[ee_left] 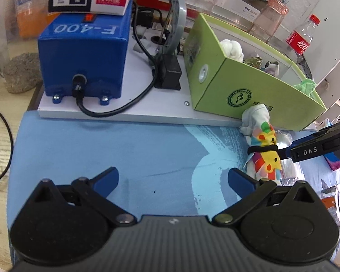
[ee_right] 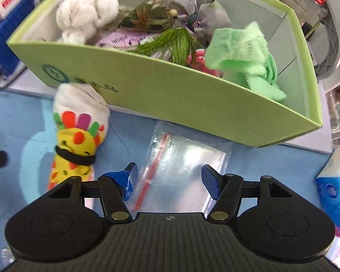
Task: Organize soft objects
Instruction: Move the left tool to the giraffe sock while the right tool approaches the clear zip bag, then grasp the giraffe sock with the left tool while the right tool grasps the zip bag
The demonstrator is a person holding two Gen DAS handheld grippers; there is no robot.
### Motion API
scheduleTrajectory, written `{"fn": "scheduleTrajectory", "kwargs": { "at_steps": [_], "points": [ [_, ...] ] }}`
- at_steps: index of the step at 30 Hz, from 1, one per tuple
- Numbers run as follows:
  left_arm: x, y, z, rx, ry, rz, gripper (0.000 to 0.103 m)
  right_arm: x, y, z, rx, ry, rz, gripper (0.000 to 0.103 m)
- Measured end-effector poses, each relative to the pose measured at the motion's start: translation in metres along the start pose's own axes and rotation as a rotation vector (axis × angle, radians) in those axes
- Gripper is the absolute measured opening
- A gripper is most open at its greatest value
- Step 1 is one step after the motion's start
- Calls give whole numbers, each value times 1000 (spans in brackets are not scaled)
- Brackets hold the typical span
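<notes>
Nearest the right wrist camera, the right tongs [ee_right: 169, 178] hang with their blue-padded jaws spread apart and nothing between the pads, pointing down at a clear plastic zip bag with a red seal strip [ee_right: 181, 158] that lies flat on the blue mat [ee_right: 22, 113] covering the tabletop. Just left of that bag lies a rolled white cloth printed in yellow, orange, green and purple [ee_right: 79, 136], bound around its middle by a black band [ee_right: 76, 157]; its white end touches the front wall of an open light-green cardboard box [ee_right: 170, 95]. Inside the box sit a knotted white cloth [ee_right: 86, 15], a fluffy mint-green towel [ee_right: 244, 52], a green tassel [ee_right: 176, 43], a grey-lilac fabric piece [ee_right: 201, 11] and something pink that is mostly hidden. A blue and white tissue pack [ee_right: 335, 190] rests at the right edge. From the left wrist view, the left tongs [ee_left: 173, 178] are likewise spread wide and empty above bare mat, well to the left of the rolled cloth [ee_left: 264, 149]. Behind the mat stands a blue metal unit marked F-400 [ee_left: 83, 56] on a white board, beside the green box [ee_left: 249, 86].
</notes>
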State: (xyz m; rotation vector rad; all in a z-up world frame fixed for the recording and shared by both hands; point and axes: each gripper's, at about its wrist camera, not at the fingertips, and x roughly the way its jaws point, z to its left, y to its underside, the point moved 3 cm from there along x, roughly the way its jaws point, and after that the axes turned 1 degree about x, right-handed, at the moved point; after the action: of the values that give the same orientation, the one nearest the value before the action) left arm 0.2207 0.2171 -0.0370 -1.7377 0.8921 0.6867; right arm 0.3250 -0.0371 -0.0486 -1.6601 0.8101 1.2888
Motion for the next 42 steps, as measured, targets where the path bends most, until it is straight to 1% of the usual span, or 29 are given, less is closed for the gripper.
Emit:
{"fn": "scheduleTrajectory", "kwargs": {
  "at_steps": [5,7,10,12,15,17,18,20,21,23,24,25,27,29,31,32,33,35,37,39,40,42],
  "points": [
    [-9,1,1,9,-6,-21,102,1,3,-5,-7,14,21,51],
    [-11,2,0,13,-4,-22,102,1,13,-25,23,12,24,51],
    [-10,0,-6,16,-2,-25,102,2,32,-61,106,-4,15,53],
    [-8,-2,-16,25,18,-19,102,2,47,-85,166,-18,1,54],
    [-2,-5,-41,54,75,1,102,-1,70,-107,232,-24,-46,54],
    [6,-9,-63,75,117,22,102,-7,82,-115,287,-39,-116,54],
    [11,-11,-73,86,133,33,102,-11,90,-119,315,-68,-158,54],
    [23,-14,-91,100,143,59,102,-18,106,-126,378,-143,-221,54],
    [29,-16,-100,110,142,74,102,-18,102,-122,407,-176,-242,54],
    [43,-19,-116,137,141,101,102,-20,108,-124,430,-204,-260,55],
    [50,-20,-123,150,140,117,102,-22,103,-120,434,-209,-265,55],
    [56,-21,-127,165,136,131,102,-22,105,-119,425,-207,-263,55],
    [68,-22,-133,185,100,148,102,-18,102,-119,414,-188,-258,55],
    [75,-24,-132,187,83,166,102,-15,103,-121,409,-149,-256,55],
    [77,-25,-128,170,97,168,102,-12,102,-123,419,-120,-258,55],
    [78,-26,-128,178,96,175,102,-9,103,-124,431,-117,-249,55],
    [79,-25,-128,192,94,183,102,-7,102,-122,434,-115,-251,57],
    [84,-27,-129,214,94,200,102,-6,97,-114,415,-93,-252,58],
    [88,-28,-129,220,115,222,102,-6,94,-106,399,-85,-253,58],
    [90,-29,-130,242,124,224,102,-5,92,-97,358,-51,-249,59],
    [91,-30,-130,249,127,225,102,-6,94,-94,317,-32,-256,60],
    [91,-30,-131,268,131,229,102,-6,102,-94,319,-31,-299,62]
  ]
}}
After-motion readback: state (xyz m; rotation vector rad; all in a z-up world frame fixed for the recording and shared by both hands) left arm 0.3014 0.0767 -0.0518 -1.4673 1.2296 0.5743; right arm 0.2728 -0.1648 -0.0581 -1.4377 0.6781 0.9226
